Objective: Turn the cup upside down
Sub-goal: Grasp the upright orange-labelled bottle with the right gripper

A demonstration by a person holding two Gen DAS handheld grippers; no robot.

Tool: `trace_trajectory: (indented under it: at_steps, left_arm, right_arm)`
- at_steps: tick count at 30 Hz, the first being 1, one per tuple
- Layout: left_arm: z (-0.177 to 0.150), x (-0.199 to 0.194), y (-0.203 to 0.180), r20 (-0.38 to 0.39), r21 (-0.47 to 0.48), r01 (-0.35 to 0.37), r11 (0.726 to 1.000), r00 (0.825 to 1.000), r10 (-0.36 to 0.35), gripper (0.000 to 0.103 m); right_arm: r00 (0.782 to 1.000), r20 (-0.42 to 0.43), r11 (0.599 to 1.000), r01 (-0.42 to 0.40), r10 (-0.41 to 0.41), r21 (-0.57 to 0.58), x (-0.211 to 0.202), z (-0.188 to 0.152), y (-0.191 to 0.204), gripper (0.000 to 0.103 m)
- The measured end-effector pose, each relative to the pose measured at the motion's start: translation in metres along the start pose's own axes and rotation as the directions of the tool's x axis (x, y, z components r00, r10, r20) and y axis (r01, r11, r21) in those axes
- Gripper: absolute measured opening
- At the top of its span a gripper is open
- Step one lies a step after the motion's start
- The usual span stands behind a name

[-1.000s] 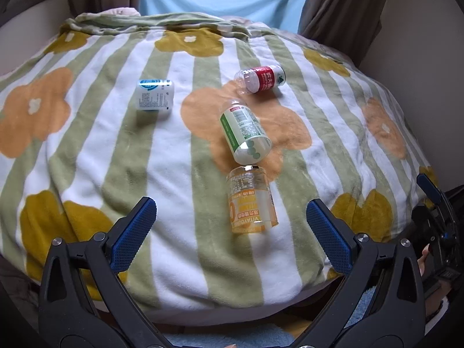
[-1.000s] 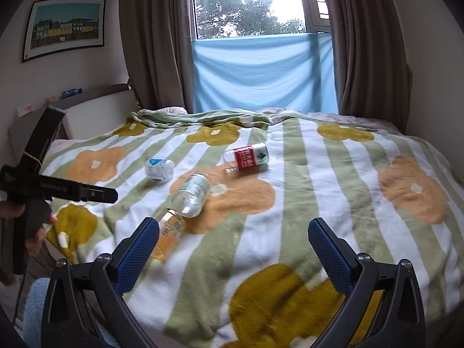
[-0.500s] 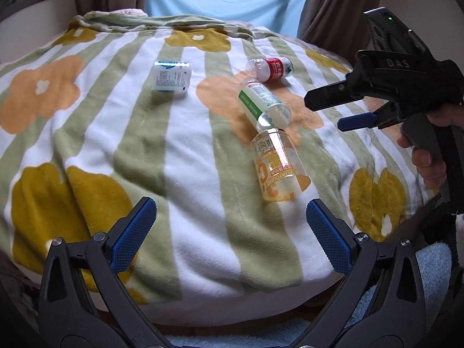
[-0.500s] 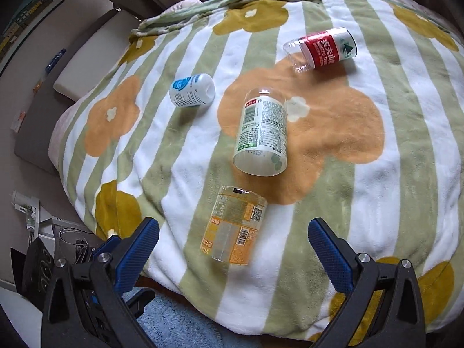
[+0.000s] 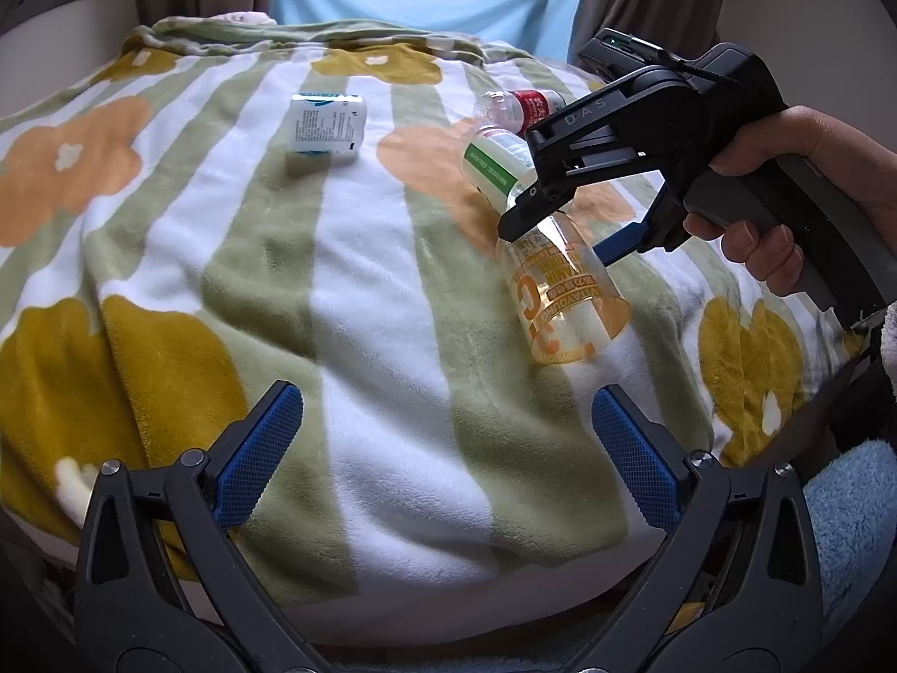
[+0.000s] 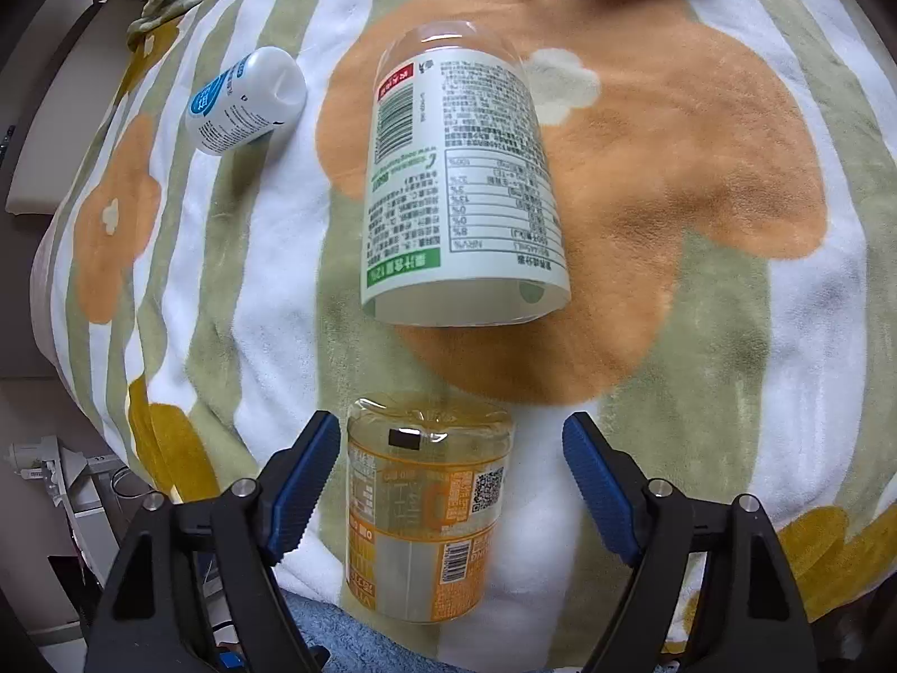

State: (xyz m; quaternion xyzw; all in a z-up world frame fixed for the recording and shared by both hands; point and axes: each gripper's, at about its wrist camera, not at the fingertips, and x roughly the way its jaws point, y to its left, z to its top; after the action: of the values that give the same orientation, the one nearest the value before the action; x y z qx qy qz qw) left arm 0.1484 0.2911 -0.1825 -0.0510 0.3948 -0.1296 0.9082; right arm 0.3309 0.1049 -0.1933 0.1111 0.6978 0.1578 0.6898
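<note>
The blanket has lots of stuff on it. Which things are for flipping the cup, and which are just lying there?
For the job:
orange cup
right hand-held gripper, open around it

Just lying about:
green-label cup
white bottle
red-label bottle
left hand-held gripper, open, away from the cup

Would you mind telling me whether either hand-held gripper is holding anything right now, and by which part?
Nothing is held. The right hand-held gripper is open astride the lying orange cup; the left hand-held gripper is open over the blanket.
</note>
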Motion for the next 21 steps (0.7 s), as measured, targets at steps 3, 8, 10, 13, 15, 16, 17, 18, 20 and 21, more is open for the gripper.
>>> trace_trajectory:
  at_steps: [3,8,10,13,15,16,17,18,20,21]
  left_arm:
    - [0.0,0.001,0.001,-0.002,-0.001,-0.001,1.0,1.0,0.001,0.103]
    - [0.002,-0.001,0.004,0.011,-0.017,-0.007,1.0,1.0,0.007,0.103]
    - [0.004,-0.002,0.005,0.012,-0.018,-0.006,1.0,1.0,0.007,0.103]
    - [0.004,-0.003,0.005,0.013,-0.025,0.0,1.0,1.0,0.0,0.103]
    - [0.004,-0.003,0.006,0.016,-0.032,-0.002,0.999,1.0,0.002,0.103]
    - [0.003,-0.003,0.006,0.016,-0.039,0.0,0.999,1.0,0.001,0.103]
    - [0.003,-0.003,0.007,0.017,-0.043,0.003,0.999,1.0,-0.003,0.103]
    - [0.003,-0.003,0.007,0.017,-0.046,0.004,0.999,1.0,-0.003,0.103]
    - [0.003,-0.002,0.007,0.016,-0.049,0.001,0.999,1.0,0.0,0.103]
    - [0.002,-0.002,0.008,0.017,-0.052,0.002,0.999,1.0,-0.001,0.103]
  right_arm:
    - [1.0,-0.012,1.0,-0.006,0.006,0.002,0.003,0.004,0.0,0.069]
    - [1.0,0.011,0.998,-0.017,0.018,-0.055,0.002,0.003,0.01,0.057]
    - [1.0,0.016,0.997,-0.016,0.017,-0.069,0.001,0.0,0.013,0.057]
    - [0.999,0.031,0.996,-0.031,0.033,-0.079,-0.003,-0.002,0.015,0.057]
    - [0.995,0.093,0.993,-0.033,0.044,-0.112,-0.018,-0.007,0.019,0.057]
    - [0.988,0.149,0.99,-0.018,0.04,-0.143,-0.027,-0.011,0.023,0.057]
    - [0.978,0.204,0.985,-0.006,0.042,-0.174,-0.036,-0.017,0.026,0.057]
    - [0.964,0.261,0.981,0.002,0.05,-0.195,-0.045,-0.023,0.027,0.057]
    - [0.935,0.348,0.975,0.01,0.069,-0.221,-0.056,-0.039,0.025,0.057]
    - [0.917,0.39,0.973,0.016,0.078,-0.23,-0.059,-0.046,0.022,0.057]
